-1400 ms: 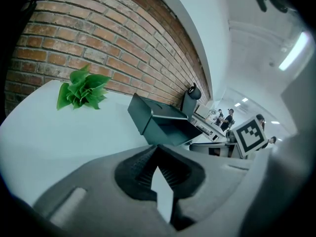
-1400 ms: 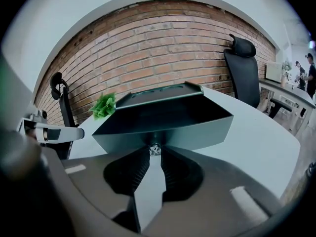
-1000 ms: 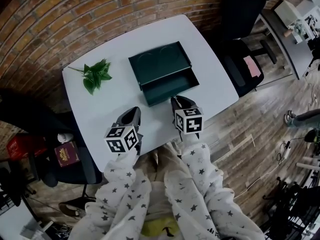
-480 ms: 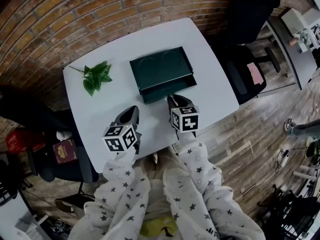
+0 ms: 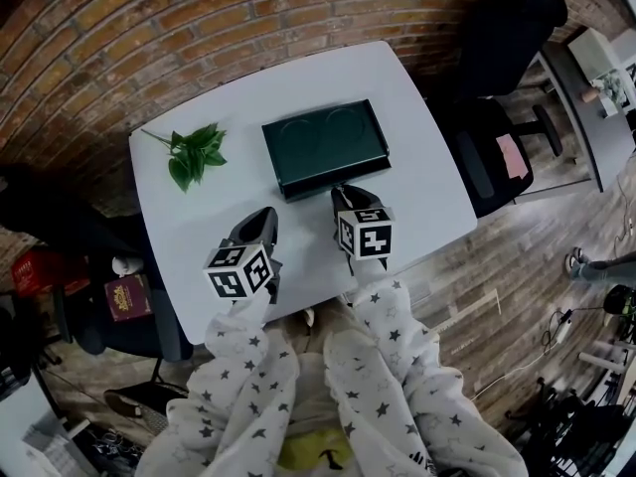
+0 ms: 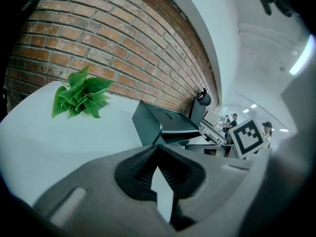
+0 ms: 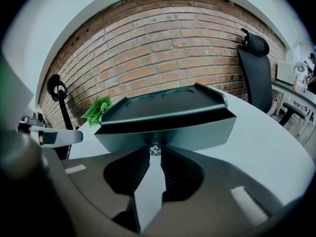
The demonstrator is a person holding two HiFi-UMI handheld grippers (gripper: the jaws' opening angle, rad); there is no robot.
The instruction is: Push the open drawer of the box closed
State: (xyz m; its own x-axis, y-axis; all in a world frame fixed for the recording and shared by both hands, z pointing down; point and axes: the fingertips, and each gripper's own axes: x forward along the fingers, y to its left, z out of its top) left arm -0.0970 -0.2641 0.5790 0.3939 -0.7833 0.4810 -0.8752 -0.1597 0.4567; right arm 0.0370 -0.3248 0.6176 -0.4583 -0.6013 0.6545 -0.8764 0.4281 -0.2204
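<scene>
Our right gripper (image 7: 154, 157), fingers pinched on the knob (image 7: 155, 148), holds the drawer (image 7: 197, 132) nearly flush in the box (image 7: 165, 104); 1 short push is left. Our left gripper (image 6: 157, 149) idles, fingers together.

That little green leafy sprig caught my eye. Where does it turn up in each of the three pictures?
Head view: sprig on the table's left part, left of the box.
Left gripper view: sprig upper left, before the brick wall.
Right gripper view: sprig left of centre, behind the box's left end.
Shared landmark: the dark green box.
</scene>
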